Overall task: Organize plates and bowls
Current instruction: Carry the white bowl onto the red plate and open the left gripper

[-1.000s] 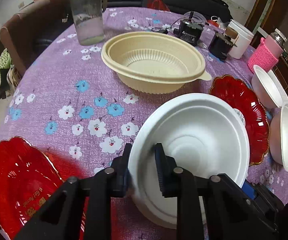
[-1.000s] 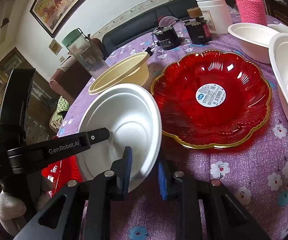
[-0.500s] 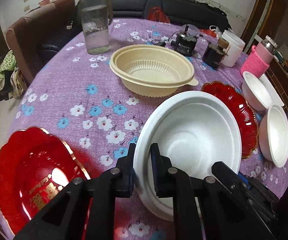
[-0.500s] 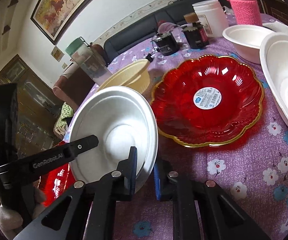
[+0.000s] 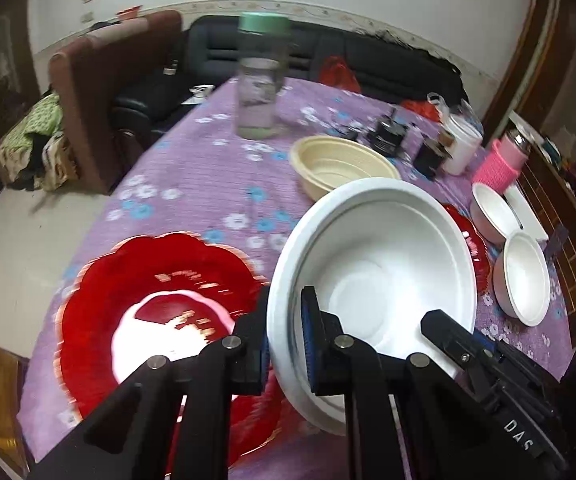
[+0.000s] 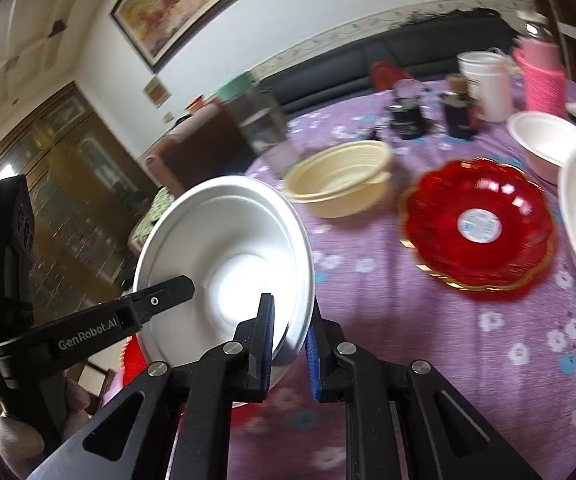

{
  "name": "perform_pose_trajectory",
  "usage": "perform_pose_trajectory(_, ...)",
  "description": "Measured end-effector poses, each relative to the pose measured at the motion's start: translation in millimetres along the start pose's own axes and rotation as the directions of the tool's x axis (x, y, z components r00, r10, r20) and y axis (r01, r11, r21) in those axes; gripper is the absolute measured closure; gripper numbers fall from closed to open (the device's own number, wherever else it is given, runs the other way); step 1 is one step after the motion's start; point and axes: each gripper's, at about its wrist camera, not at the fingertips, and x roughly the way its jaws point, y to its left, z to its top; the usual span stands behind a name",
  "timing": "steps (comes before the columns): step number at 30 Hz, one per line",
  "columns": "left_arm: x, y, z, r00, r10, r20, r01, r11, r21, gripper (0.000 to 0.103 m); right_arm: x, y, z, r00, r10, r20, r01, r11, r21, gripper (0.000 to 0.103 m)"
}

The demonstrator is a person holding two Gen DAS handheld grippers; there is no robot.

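A large white bowl (image 5: 376, 272) hangs tilted above the purple flowered table (image 5: 208, 176), held by both grippers at opposite sides. My left gripper (image 5: 286, 320) is shut on its left rim. In the right wrist view my right gripper (image 6: 290, 320) is shut on the right rim of the white bowl (image 6: 224, 264), and the left gripper (image 6: 160, 296) reaches in from the left. Below the bowl lies a red flower-shaped plate (image 5: 160, 300). A second red plate (image 6: 480, 224) sits to the right, and a cream bowl (image 6: 340, 176) stands behind.
Two smaller white bowls (image 5: 492, 212) (image 5: 524, 280) sit at the table's right side. A glass jar with a green lid (image 5: 262, 80), dark jars (image 5: 388, 138), a white tub (image 5: 462, 144) and a pink-sleeved cup (image 5: 504, 164) stand at the back. A hand (image 6: 12, 440) grips the left tool.
Both grippers have risen with the white bowl, lifting it off the table and tilting it. Their jaws have closed tighter on its rim. The table now looks farther away.
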Motion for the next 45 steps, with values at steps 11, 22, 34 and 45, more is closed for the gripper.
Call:
perform_pose_trajectory(11,2.1,97.6,-27.1,0.998,0.052,-0.038,-0.058,0.983,-0.175,0.090,65.6,69.0,-20.6,0.989,0.017,-0.149,-0.032,0.994,-0.100,0.087)
perform_pose_trajectory(22,39.9,136.1,-41.9,0.991,0.062,-0.116,-0.090,0.962,-0.256,0.087,118.0,77.5,-35.9,0.968,-0.044,-0.246,0.012,0.991,-0.132,0.086)
perform_pose_trajectory(34,19.7,144.2,-41.1,0.999,0.004,-0.045,-0.018,0.950,-0.311,0.036,123.2,89.2,-36.0,0.969,-0.070,-0.236,0.028,0.984,-0.179,0.084)
perform_pose_trajectory(45,-28.3,116.8,-55.2,0.991,0.122,0.056,-0.104,0.961,-0.255,0.025,83.7,93.3,-30.0,0.989,-0.041,-0.144,0.015,0.983,-0.182,0.076)
